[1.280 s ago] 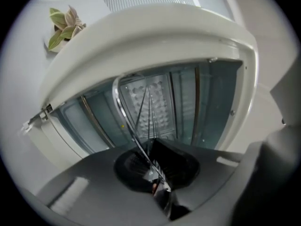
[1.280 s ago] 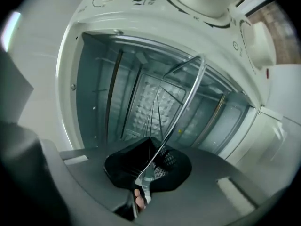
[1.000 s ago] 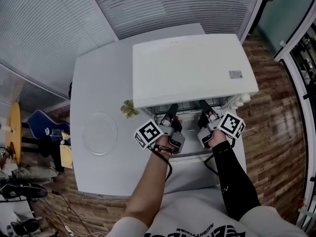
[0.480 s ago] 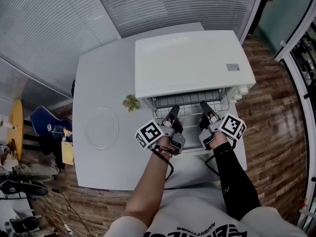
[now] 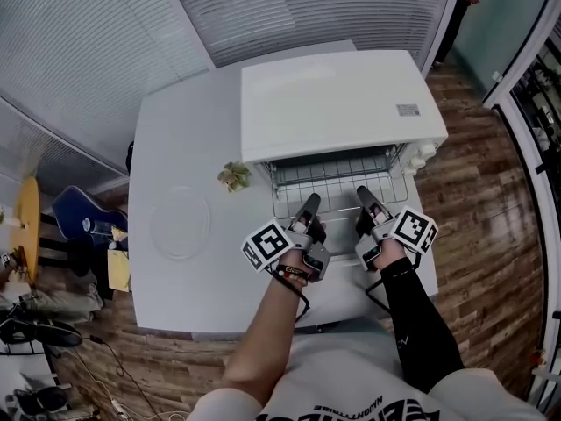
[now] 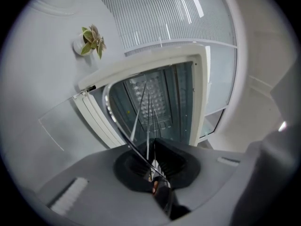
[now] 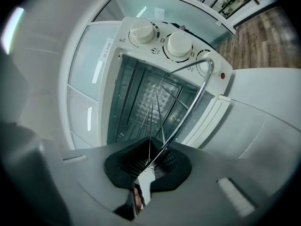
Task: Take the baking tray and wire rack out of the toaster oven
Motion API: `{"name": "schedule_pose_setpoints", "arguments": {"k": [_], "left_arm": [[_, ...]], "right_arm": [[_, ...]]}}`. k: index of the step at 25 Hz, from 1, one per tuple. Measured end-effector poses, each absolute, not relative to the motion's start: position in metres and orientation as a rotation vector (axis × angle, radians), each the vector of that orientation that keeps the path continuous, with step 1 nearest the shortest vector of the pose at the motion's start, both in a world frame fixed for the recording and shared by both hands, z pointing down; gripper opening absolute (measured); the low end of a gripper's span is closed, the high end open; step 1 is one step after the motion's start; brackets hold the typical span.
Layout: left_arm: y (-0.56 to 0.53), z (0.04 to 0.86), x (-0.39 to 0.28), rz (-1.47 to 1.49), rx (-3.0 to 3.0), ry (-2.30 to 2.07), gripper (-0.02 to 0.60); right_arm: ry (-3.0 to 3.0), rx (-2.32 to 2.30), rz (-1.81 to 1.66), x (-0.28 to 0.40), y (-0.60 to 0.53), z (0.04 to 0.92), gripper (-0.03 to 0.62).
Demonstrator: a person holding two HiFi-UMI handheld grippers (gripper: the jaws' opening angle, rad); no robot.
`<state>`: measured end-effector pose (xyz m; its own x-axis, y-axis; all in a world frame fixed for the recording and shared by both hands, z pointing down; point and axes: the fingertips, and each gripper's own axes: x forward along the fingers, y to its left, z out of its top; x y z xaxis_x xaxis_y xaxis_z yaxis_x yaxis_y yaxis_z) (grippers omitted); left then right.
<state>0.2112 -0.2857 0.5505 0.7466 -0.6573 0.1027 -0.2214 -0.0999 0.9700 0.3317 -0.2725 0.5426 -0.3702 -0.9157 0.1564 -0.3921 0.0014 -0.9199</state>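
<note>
Left gripper [image 5: 312, 202], right gripper [image 5: 362, 192] jaws clamp wire rack [image 5: 337, 179]; knobs [image 7: 179, 44] only right gripper view.

Even, bright daylight; both gripper views bend strongly at dark blurred edges, with soft glare on glass.

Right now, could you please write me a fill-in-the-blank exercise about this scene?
The left gripper and the right gripper are both ____ on the wire rack.
The rack sticks partly out of the toaster oven, whose door is ____.
In the head view, the small plant stands at the oven's ____ side.
Missing words: shut; open; left.
</note>
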Motion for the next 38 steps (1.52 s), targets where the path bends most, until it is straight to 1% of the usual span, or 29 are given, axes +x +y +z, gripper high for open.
{"name": "schedule_pose_setpoints", "arguments": {"k": [20,29,38], "left_arm": [[-0.208,0.547,0.202,-0.398,1.68,-0.635,0.061],[-0.162,0.543,0.184,-0.373,1.718,-0.601,0.061],[-0.142,0.524,0.172,-0.369,1.775,-0.58,0.061]], "right_arm": [[1.744,-1.404,-1.33,0.322,-0.192,0.539,0.002],[1.735,-1.426,-1.348,0.302,-0.14,0.54,0.002],[1.785,-1.399,-1.296,0.289,-0.118,0.521,0.002]]}}
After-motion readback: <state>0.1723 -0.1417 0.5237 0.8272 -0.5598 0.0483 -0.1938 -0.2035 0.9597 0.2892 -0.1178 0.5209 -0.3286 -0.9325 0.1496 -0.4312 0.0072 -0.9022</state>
